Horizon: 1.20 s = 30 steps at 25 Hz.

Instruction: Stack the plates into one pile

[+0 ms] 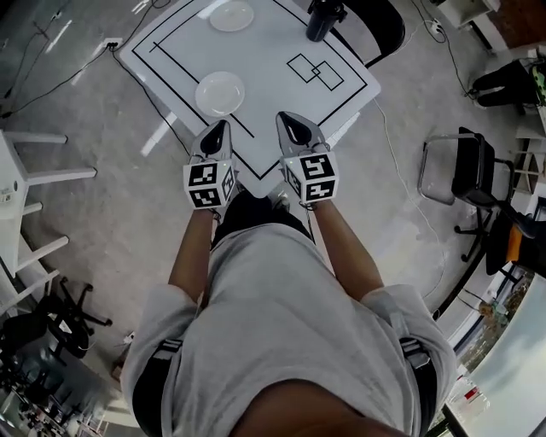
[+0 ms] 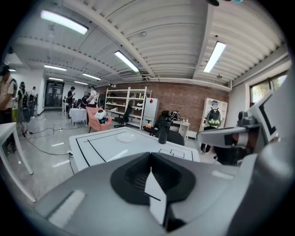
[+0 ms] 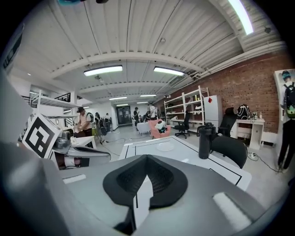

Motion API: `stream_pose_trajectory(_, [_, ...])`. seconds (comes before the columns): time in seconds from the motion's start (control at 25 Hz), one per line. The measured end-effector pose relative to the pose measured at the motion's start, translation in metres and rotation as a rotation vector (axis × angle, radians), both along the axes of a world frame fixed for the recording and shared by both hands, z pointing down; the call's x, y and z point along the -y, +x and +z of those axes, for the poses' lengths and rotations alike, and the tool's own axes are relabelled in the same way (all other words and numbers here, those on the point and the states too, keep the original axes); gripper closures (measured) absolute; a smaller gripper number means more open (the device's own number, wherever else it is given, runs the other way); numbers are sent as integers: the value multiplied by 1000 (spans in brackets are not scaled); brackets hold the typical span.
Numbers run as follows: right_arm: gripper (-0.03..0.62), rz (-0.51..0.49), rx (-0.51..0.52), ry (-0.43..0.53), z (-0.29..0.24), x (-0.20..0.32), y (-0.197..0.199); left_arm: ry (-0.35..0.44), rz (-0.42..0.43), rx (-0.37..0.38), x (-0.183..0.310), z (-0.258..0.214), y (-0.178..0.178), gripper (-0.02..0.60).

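Pale concrete floor [image 1: 102, 213] surrounds a white surface [image 1: 281, 34] marked with black lines, seen from above by a person in a grey shirt [image 1: 290, 341]. The left tool [image 1: 220, 128] and the right tool [image 1: 290, 121] are held side by side in front of the person, over the near corner of the surface, tips pointing away from the body. In the left gripper view the left tool [image 2: 150, 157] has its jaws pressed together with nothing between them, and the right gripper view shows the right tool [image 3: 146, 160] the same way, jaws together and empty. Just beyond the left tool's tip in the head view lies the near plate [image 1: 220, 93], white and round, flat on the surface inside the black outline; it stands apart from both tools. The far plate [image 1: 232, 15] lies well apart from it, toward the far edge of the surface, and shows again as a pale disc in the left gripper view [image 2: 125, 137] and the right gripper view [image 3: 165, 147]. A dark bottle [image 1: 322, 19] stands upright near the far right edge, close to a black chair [image 1: 380, 26] drawn up beside the surface. Farther back, white shelving [image 2: 126, 103] stands against a brick wall [image 2: 184, 103].
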State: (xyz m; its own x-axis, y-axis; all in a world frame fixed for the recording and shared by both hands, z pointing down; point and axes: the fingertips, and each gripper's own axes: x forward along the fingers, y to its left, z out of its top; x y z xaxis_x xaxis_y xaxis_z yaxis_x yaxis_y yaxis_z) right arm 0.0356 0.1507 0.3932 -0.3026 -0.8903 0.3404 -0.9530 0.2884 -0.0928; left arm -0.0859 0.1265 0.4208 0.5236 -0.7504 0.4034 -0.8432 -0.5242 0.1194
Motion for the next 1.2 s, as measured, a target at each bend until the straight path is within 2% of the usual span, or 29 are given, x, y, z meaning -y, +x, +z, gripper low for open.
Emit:
stream_pose_trajectory(0.16, [594,40,40,0,-13,-14,-5,34,25,10,-15,-20,-2,578])
stream_pose_trajectory(0.36, [594,66,101,-27,-28,-22,-40,56,13,-52,-13,-43,-41,578])
stream_pose_trajectory(0.48, [594,79,133,-40,-30,-4,-77,37,-3,-115,6,-45,-76,578])
stream_pose_trajectory(0.64, [594,99,129,-29,-25,35,-143,13,26,-140,45,-49,-132,578])
stream_pose_trajectory(0.88, [594,214,95,5,-39,87,-209,65,156,-91,106,-75,-195,578])
stream_pose_trajectory(1.04, [594,263,46,16,-54,109,-210,60,196,-117,141,-84,-204,578])
stream_pose_trajectory(1.2, [594,275,17,-1,-49,139,-187,28,243,-125,172,-75,-179,578])
